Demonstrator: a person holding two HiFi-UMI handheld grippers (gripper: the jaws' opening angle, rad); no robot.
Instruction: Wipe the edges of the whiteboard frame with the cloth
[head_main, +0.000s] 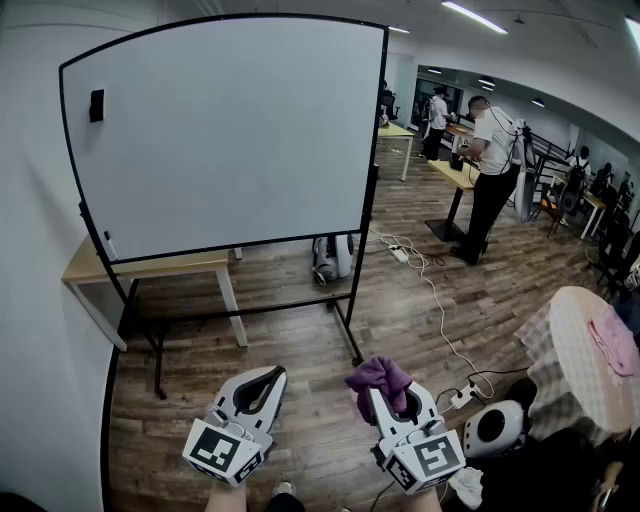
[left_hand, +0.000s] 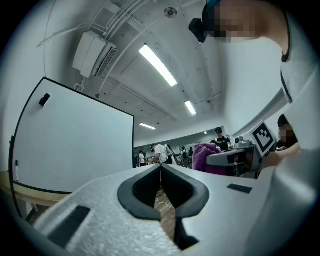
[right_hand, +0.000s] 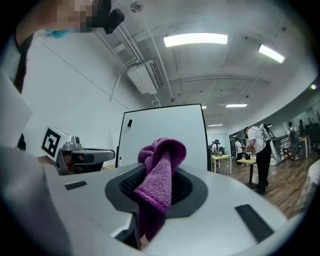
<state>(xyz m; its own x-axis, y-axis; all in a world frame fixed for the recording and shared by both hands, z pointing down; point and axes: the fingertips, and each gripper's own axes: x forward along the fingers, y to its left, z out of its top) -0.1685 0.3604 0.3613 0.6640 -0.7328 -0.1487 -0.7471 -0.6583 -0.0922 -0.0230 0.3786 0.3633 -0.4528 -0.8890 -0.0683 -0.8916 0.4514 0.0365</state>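
Your purple cloth (right_hand: 161, 172) is pinched between the jaws of your right gripper (head_main: 388, 390). It is bunched above their tips and hangs down through the gap behind them. Those jaws are clamped onto the fabric, with only the cloth keeping them apart. Your left gripper (left_hand: 161, 169) has its jaws pressed together at the tips, with nothing between them. It sits just beside the right one, and you hold both low over the wood floor (head_main: 290, 335). The whiteboard (head_main: 230, 130) stands ahead of you on its stand, its black frame (head_main: 378, 150) well apart from the cloth and from both grippers.
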